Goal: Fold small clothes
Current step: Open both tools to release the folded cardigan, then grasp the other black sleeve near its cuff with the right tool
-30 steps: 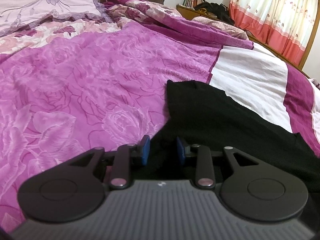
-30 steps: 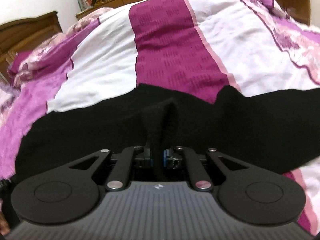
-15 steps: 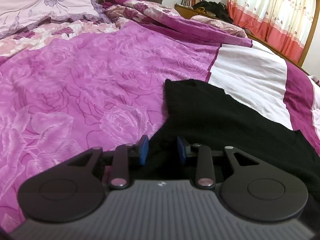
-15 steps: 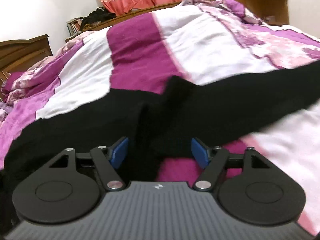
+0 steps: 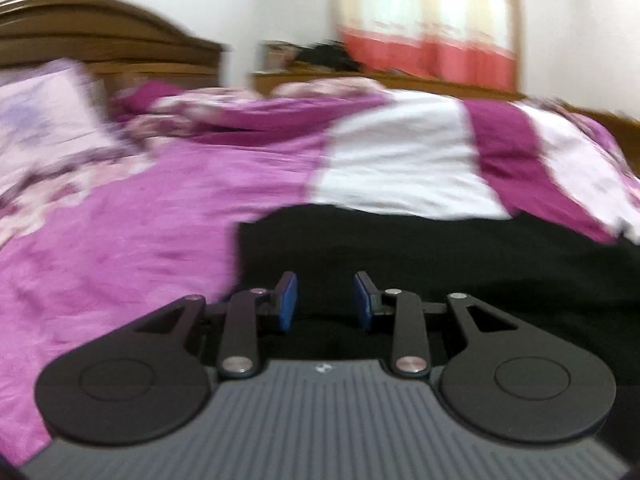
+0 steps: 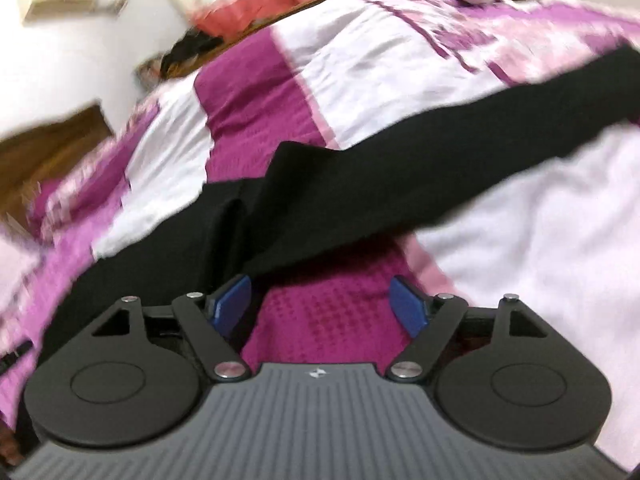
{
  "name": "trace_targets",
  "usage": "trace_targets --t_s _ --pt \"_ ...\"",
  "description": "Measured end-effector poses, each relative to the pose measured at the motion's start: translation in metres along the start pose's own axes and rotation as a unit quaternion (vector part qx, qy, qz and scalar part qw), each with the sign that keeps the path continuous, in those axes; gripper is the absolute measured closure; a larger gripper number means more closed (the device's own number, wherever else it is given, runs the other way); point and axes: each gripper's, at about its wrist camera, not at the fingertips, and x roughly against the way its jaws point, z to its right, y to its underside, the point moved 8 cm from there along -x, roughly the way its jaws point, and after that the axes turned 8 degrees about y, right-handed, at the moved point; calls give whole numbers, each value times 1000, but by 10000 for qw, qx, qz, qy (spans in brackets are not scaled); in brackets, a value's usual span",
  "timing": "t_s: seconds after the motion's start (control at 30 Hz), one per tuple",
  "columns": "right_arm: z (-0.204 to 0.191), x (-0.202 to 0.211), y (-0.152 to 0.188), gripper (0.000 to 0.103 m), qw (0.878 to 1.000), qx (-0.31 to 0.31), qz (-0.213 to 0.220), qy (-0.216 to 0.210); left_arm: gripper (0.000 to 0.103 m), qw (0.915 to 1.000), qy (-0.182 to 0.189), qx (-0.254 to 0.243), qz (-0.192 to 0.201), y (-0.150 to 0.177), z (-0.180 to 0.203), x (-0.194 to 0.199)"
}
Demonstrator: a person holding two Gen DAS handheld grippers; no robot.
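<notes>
Both views motion-blurred; black garment (image 5: 440, 264) cut off at right edge, its near part hidden behind left gripper (image 5: 325, 300) body.

Black garment (image 6: 360, 192) on a magenta, white and pink floral bedspread (image 6: 392, 64).

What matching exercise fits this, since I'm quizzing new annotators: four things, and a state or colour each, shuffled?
1 left gripper
2 right gripper
3 black garment
4 curtain

A coral hem
B lying across the bedspread
C jaws wide, over magenta
D jaws narrow, over black cloth

Pairs: 1-D, 2-C, 3-B, 4-A. The right gripper's jaws have just been opening; nothing lies between them.
</notes>
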Motion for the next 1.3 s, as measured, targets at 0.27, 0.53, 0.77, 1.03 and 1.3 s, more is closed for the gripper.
trace_targets --t_s 0.27,0.53,0.77,1.03,1.3 --pt "62 1 -34 22 9914 -54 42 1309 69 9930 877 -748 -242 -9 122 -25" --pt "139 27 -70 22 9822 -1489 450 1055 69 9814 1705 -369 -800 -22 236 -71" --pt "219 32 -70 22 9623 -2220 534 1479 80 9801 1536 10 -1259 20 268 -112" --pt "278 27 -89 22 9547 -2467 1172 1183 79 9814 1629 437 -915 27 258 -115" --pt "283 19 -109 44 9480 -2255 1838 1288 79 9873 1327 -19 -876 24 269 -115"
